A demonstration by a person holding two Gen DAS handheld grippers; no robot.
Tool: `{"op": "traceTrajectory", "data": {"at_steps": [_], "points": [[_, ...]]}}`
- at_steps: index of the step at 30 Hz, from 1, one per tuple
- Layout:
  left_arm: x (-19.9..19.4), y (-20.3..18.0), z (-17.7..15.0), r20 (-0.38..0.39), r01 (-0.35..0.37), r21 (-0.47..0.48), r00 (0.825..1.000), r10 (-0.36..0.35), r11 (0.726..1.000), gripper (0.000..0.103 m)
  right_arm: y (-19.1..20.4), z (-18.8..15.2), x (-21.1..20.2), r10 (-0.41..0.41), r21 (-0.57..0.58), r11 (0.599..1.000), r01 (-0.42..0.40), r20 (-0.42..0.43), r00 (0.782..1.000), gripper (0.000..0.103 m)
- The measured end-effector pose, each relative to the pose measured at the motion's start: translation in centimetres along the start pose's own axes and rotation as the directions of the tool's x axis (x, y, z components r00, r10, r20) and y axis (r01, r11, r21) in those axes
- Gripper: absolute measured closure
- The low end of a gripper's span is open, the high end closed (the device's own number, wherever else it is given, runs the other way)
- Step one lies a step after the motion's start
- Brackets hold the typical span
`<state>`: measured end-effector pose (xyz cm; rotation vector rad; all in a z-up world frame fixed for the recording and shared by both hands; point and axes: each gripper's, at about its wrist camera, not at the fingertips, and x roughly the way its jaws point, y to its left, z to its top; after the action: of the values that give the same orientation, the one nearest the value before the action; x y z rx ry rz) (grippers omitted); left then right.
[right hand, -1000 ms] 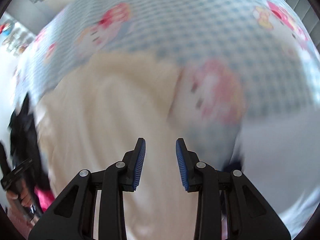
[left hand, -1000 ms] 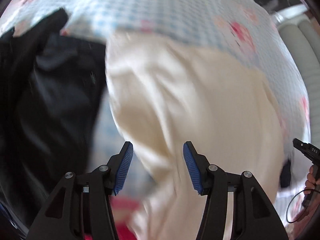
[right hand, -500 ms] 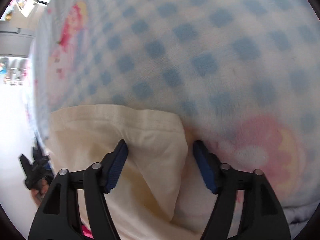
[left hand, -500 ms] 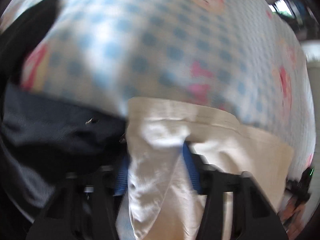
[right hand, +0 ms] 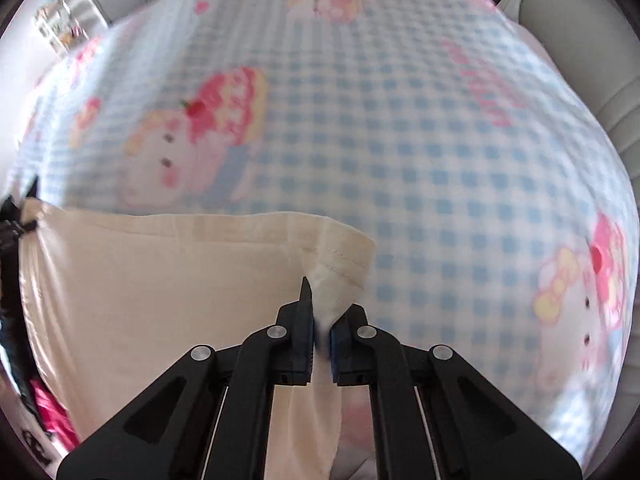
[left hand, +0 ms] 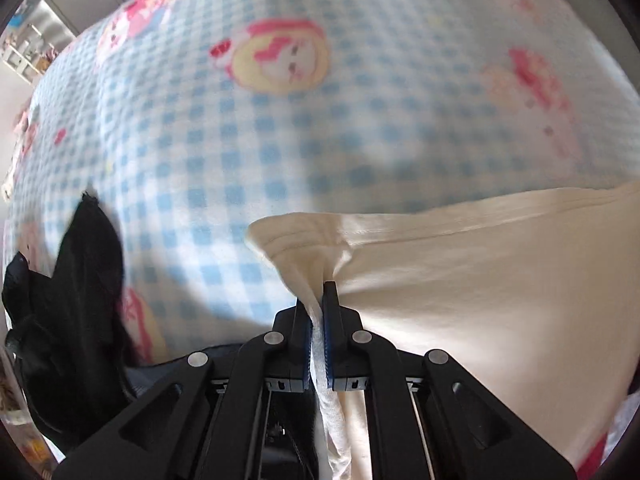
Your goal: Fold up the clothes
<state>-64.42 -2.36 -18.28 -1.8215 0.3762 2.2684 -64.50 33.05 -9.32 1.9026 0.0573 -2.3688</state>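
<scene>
A cream garment [left hand: 480, 280] lies stretched over a blue-checked bedsheet [left hand: 280, 140]. My left gripper [left hand: 319, 300] is shut on the garment's left hemmed corner, with the cloth bunched between its blue pads. In the right wrist view the same cream garment [right hand: 160, 288] spreads to the left, and my right gripper [right hand: 320, 320] is shut on its right hemmed corner. The hem runs taut between the two corners. At the far left edge of the right wrist view the other gripper [right hand: 14, 220] shows as a dark shape on the cloth.
A black garment [left hand: 72, 300] lies heaped at the left of the sheet. The bedsheet [right hand: 400, 140] carries pink cartoon prints. A grey padded headboard [right hand: 580, 40] stands at the far right. Shelves [right hand: 60, 24] stand at the back left, and pink cloth [right hand: 52, 412] lies at the lower left.
Both grippers came down on the cream garment's hem corners and shut on them. The hem now sits pulled straight between them, and more bare checked sheet shows beyond it.
</scene>
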Motion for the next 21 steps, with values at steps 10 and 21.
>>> {"op": "traceTrajectory", "data": {"at_steps": [10, 21], "points": [[2.9, 4.3, -0.4, 0.028, -0.012, -0.177, 0.999, 0.017, 0.984, 0.066, -2.2, -0.2, 4.6, -0.127, 0.141, 0.983, 0.121, 0.031, 0.991, 0.084], [-1.2, 0.5, -11.0, 0.052, 0.181, -0.158, 0.983, -0.174, 0.971, 0.064, 10.3, -8.8, -2.8, 0.276, -0.190, 0.943, -0.275, -0.017, 0.961, 0.079]]}}
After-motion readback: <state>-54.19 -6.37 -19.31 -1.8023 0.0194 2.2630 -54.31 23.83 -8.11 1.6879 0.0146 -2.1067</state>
